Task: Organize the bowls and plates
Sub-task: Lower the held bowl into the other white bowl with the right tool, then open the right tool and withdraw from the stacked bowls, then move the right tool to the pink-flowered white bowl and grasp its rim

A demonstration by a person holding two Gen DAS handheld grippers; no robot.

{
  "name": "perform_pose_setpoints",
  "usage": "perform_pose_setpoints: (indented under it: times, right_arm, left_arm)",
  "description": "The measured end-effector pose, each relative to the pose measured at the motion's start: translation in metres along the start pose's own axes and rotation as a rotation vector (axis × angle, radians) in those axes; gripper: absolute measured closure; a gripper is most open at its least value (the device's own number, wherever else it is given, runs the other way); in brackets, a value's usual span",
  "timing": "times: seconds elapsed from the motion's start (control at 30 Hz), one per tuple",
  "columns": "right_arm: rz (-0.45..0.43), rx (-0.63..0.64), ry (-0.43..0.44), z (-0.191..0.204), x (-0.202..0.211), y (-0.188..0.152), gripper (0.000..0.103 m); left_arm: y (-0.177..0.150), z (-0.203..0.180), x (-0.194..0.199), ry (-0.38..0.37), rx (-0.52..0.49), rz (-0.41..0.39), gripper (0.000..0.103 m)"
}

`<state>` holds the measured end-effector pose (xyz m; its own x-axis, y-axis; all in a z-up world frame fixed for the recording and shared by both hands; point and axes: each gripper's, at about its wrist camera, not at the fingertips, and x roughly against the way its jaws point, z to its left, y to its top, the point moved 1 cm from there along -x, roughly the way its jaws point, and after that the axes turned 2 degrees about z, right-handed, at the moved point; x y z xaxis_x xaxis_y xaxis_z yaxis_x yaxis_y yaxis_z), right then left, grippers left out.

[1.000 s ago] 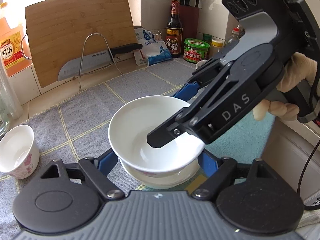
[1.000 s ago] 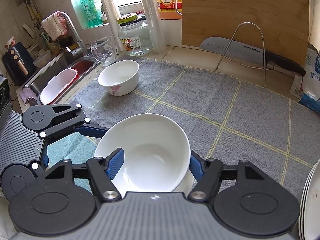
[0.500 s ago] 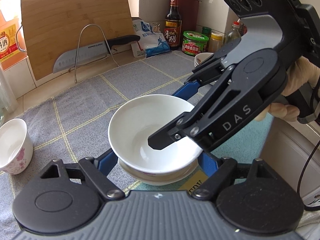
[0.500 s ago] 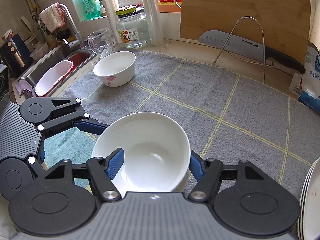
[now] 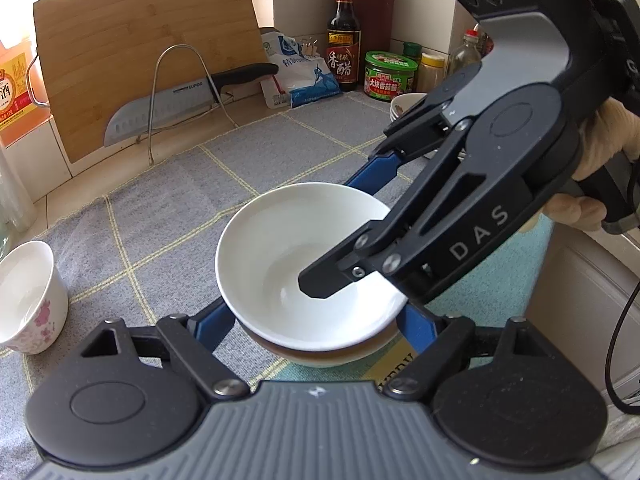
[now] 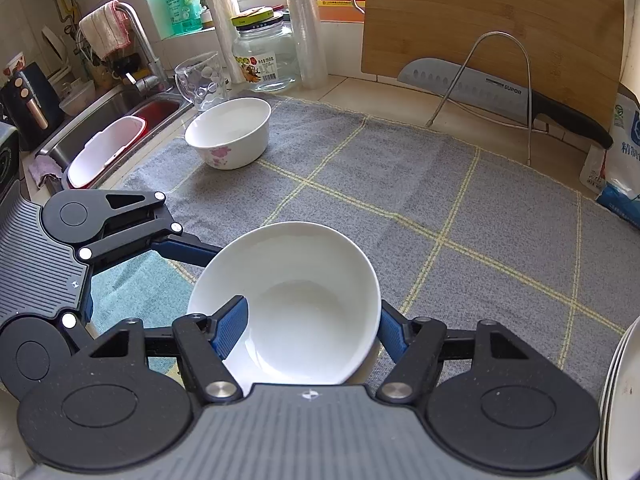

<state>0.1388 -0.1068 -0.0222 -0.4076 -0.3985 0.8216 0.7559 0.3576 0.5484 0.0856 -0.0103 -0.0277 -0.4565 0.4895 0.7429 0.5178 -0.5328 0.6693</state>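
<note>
**Bowls nested between two claws on the kitchen table**

Bowls form the centre of both wrist views. A plain white upper bowl (image 5: 280, 240) sits in a lower bowl (image 5: 320, 356), of which only a band of the outer wall shows beneath it. The pair stands low in the middle of each frame, at the near edge of a grey checked mat (image 6: 400, 184), partly over a teal cloth (image 6: 132, 288).

The right claw (image 6: 311, 312) pinches the upper bowl: one blue finger lies inside it, the other against its outer wall. In the left wrist view this claw enters from the upper right, held by a gloved hand (image 5: 608, 140), with one finger tip down inside the bowl and the other behind the far rim.

The left claw (image 5: 316, 320) stands wide, with one blue finger on either side of the lower bowl. Both fingers appear to press on its wall, though the upper bowl partly hides the one at lower right.

A third bowl with pink flowers (image 6: 228, 132) stands well apart at the mat's upper left in the right wrist view, near the sink (image 6: 120, 108). A stack of plates (image 6: 620, 400) shows at the lower right edge of that frame. At the back of the table (image 6: 360, 92) a cutting board (image 6: 492, 20) leans upright, with a knife (image 6: 472, 84) resting on a wire stand in front of it.
</note>
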Motion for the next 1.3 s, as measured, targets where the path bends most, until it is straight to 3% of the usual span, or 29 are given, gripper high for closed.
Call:
perform_pose_setpoints:
  times: [0.17,0.4,0.87,1.3]
  right_arm:
    - [0.002,0.002,-0.003,0.001,0.0,0.0,0.028]
    - [-0.028,0.005,-0.003,0.003,0.005,0.001,0.002]
    - [-0.057,0.031,-0.053,0.011,0.014,0.001,0.0]
    - [-0.102,0.106,-0.083,0.043,0.006,0.021,0.0]
  left_arm:
    - [0.0,0.0,-0.002,-0.016,-0.007,0.015,0.01]
    - [0.002,0.0,-0.001,-0.04,-0.028,0.005,0.008]
    - [-0.002,0.011,0.028,-0.026,-0.054,-0.053,0.007]
    - [-0.022,0.052,0.051,0.103,0.063,-0.078,0.007]
